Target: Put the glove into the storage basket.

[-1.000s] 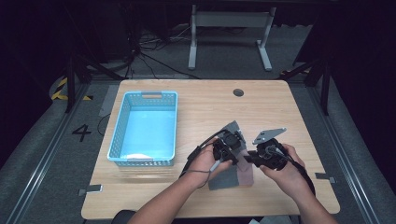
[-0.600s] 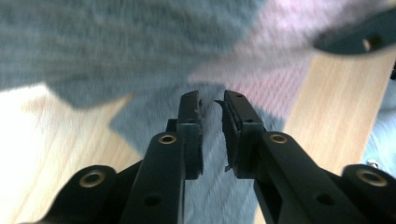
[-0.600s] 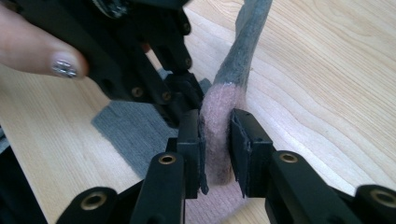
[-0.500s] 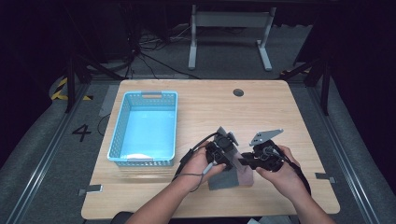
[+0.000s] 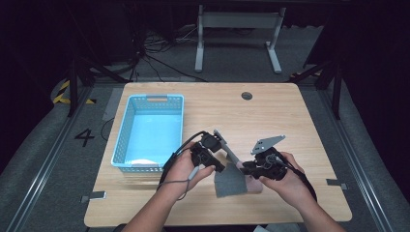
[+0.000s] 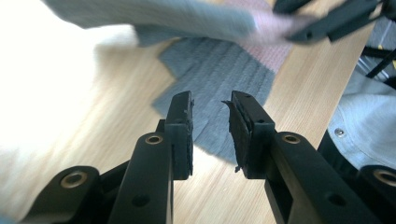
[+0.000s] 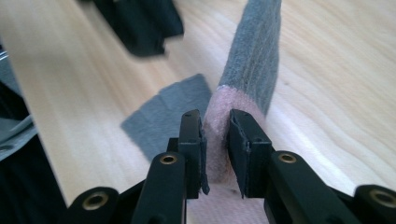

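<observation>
Nearest the camera, two forearms are reaching in over the near edge of a wooden table (image 5: 300,116). The right gripper (image 5: 247,168) is pinching the pink end of a grey cloth (image 5: 231,181), its jaws pressing the fabric on both sides while a fold is rising up past them. The rest of the cloth is lying flat on the table between the hands. The left gripper (image 5: 218,166) is hanging just above the cloth, its jaws having just been opening to a narrow gap with nothing between them. Farther left, a blue basket (image 5: 124,140) is sitting on the table.
</observation>
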Available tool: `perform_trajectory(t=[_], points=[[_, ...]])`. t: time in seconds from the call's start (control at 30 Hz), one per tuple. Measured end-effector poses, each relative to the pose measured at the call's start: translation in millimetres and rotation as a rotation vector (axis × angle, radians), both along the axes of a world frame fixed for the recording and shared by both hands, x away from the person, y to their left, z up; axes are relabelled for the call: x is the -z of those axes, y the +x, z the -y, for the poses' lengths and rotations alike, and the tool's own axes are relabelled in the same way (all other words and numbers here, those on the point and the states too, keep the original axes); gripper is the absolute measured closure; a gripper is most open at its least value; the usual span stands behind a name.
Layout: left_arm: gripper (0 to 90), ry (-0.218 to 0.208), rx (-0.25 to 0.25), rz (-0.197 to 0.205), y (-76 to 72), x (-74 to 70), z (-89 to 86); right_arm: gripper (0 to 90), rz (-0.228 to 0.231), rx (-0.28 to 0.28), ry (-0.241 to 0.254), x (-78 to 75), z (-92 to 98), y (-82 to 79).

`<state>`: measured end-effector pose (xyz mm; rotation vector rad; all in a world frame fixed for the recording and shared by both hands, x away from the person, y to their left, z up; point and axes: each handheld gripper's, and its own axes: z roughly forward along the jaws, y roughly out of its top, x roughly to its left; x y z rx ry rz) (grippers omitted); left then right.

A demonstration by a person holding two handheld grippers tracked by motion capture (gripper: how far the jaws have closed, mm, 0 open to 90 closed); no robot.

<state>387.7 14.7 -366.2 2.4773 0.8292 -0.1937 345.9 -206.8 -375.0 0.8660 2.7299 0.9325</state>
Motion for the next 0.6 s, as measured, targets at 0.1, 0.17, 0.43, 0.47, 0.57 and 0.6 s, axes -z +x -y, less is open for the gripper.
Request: perform_trajectory(t=[0.1,0.17,0.43,0.47,0.57,0.6], points=[[70.1,-0.008,-0.021,0.005,1.2,-2.8,-9.4,74.8,-0.037,-0.024,0.001,2.0,-3.5,-1.4],[70.1,-0.008,-0.026,-0.004,2.3,-1.6,-12.6,74.8,-0.057,-0.044,0.005,3.6,-4.7,-1.3],[70.5,-0.008,-0.024,-0.013,0.4,-4.9,-17.6,75.9,-0.114,-0.082,-0.022,12.2,-12.9,-3.6],[70.5,-0.010,-0.023,-0.014,0.5,-5.5,-18.6,75.8,-0.114,-0.081,-0.034,13.8,-13.6,-3.7],[70.5,-0.009,-0.030,-0.015,1.6,-4.8,-20.1,76.2,-0.125,-0.086,-0.046,17.5,-13.4,-3.1],[70.5,-0.009,-0.030,-0.015,1.6,-4.8,-20.1,76.2,-0.125,-0.086,-0.046,17.5,-13.4,-3.1]])
